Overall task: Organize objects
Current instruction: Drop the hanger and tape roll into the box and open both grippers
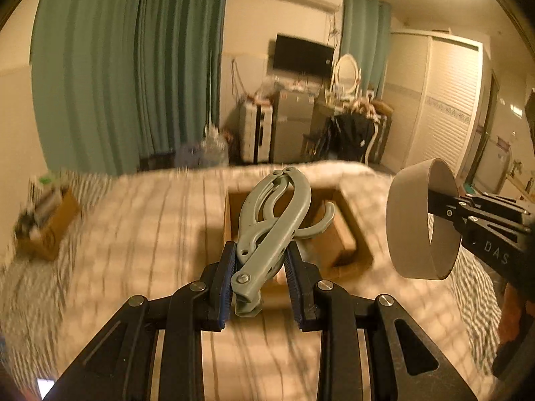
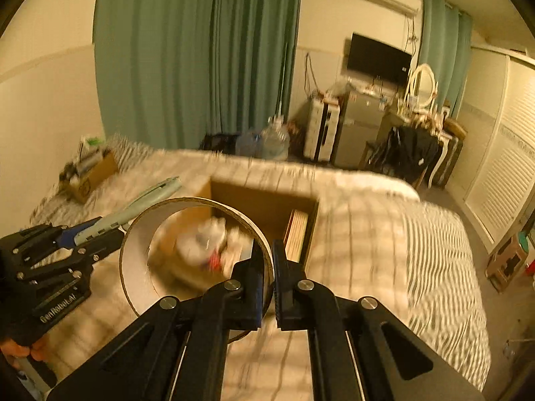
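Note:
My left gripper [image 1: 259, 267] is shut on a grey folding plastic hanger [image 1: 274, 220] and holds it above the bed, in front of an open cardboard box [image 1: 351, 260]. The hanger also shows in the right wrist view [image 2: 147, 197]. My right gripper [image 2: 265, 267] is shut on the wall of a wide cardboard ring [image 2: 140, 234], also held above the bed near the box [image 2: 267, 200]. In the left wrist view the ring [image 1: 408, 220] hangs at the right on the right gripper [image 1: 434, 205]. The box holds several blurred items.
The checked bed cover [image 1: 150, 234] fills the foreground. A second cardboard box [image 1: 50, 224] with items sits at the bed's far left. Beyond the bed are green curtains, water jugs [image 2: 274, 140], a small fridge, a dressing table and a white wardrobe [image 1: 444, 107].

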{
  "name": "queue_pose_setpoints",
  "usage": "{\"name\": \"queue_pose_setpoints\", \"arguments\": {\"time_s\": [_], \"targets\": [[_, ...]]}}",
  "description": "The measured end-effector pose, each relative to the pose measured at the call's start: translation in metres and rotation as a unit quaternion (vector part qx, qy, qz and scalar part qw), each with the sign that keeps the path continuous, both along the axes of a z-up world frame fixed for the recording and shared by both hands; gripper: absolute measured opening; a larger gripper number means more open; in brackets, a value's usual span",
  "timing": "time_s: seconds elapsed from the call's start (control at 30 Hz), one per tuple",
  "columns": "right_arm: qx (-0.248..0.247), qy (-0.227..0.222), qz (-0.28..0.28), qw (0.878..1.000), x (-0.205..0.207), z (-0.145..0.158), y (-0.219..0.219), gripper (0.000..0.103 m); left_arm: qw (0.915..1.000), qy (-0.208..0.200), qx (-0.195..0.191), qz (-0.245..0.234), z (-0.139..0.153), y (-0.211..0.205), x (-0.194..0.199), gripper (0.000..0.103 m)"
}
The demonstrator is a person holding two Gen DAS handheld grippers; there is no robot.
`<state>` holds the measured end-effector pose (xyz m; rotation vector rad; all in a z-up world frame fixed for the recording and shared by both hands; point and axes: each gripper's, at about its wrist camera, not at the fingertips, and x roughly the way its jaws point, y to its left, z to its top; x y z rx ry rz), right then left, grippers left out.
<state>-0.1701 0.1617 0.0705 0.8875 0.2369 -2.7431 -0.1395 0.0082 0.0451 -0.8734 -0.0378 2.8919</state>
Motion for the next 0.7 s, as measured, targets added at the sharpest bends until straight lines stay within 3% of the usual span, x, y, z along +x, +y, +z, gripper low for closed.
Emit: {"name": "queue_pose_setpoints", "arguments": {"time_s": [0.13,0.23,0.3,0.37,0.5,0.7], "targets": [[-0.001,0.0,-0.005,1.0,-0.04,0.024,-0.003,0.004,0.9999,-0.003,-0.005,-0.013,0.02,0.008,-0.048,0.028],[-0.004,-0.017,-0.023,1.0,-0.077,0.026,-0.004,0.004,0.9995,-0.013,-0.027,-0.008,0.022,0.016,-0.082,0.028],[-0.004,-0.032,-0.034,0.999,-0.101,0.021,-0.005,0.004,0.9996,-0.018,-0.018,-0.015,0.017,0.019,-0.104,0.028],[0.0,-0.05,-0.041,0.998,-0.126,0.009,-0.009,0.004,0.9994,-0.026,-0.008,-0.023,0.008,0.02,-0.117,0.028],[-0.005,-0.08,-0.053,0.995,-0.156,-0.023,-0.012,0.005,0.9986,-0.035,-0.026,-0.028,-0.019,0.026,-0.137,0.028],[-0.018,-0.114,-0.059,0.992,-0.172,-0.071,-0.004,0.006,0.9967,-0.072,-0.029,-0.023,-0.066,0.025,-0.159,0.028]]}}
